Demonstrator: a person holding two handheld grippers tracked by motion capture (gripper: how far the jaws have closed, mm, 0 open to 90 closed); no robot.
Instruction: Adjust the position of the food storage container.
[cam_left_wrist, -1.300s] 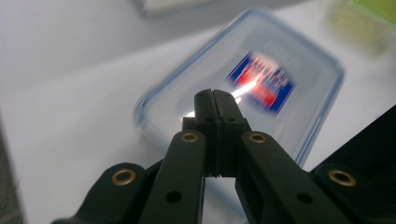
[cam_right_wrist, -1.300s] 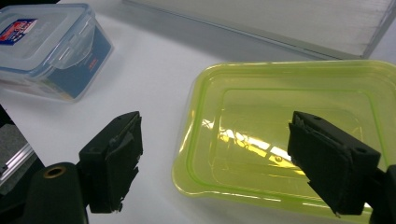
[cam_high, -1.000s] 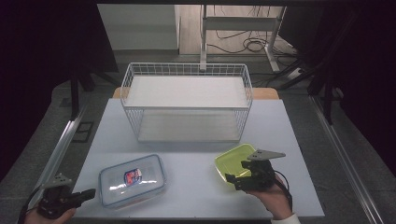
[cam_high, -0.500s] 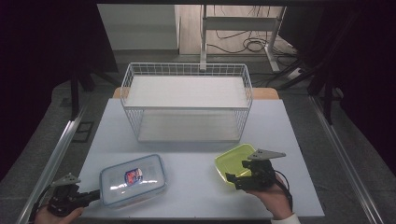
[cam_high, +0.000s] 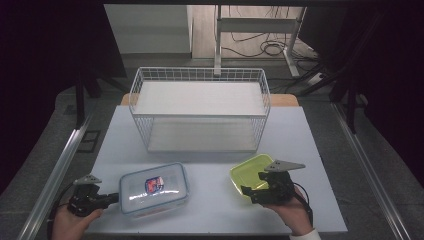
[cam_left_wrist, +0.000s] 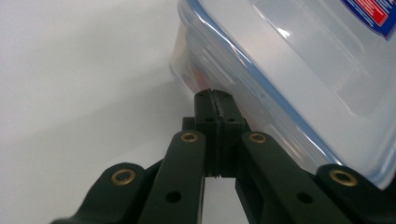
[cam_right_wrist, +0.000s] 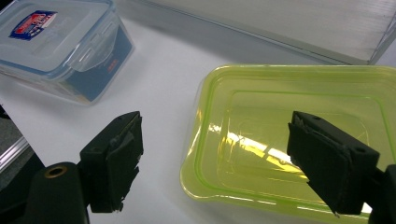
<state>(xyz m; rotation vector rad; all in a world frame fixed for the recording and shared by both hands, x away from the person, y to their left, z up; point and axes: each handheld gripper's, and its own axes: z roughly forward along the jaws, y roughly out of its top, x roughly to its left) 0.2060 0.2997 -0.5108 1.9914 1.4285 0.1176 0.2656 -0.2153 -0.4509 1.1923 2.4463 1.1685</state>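
At lower left of the high view your closed left gripper (cam_high: 114, 198) seemingly touched the clear lidded box (cam_high: 154, 188), while your open right gripper (cam_high: 248, 192) straddled the green container (cam_high: 252, 171); pushing could skid either off the table (cam_high: 210, 220).

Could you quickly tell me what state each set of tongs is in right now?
Left tongs: closed, empty, tips against the clear lidded container.
Right tongs: open, holding nothing, one jaw over the green container.
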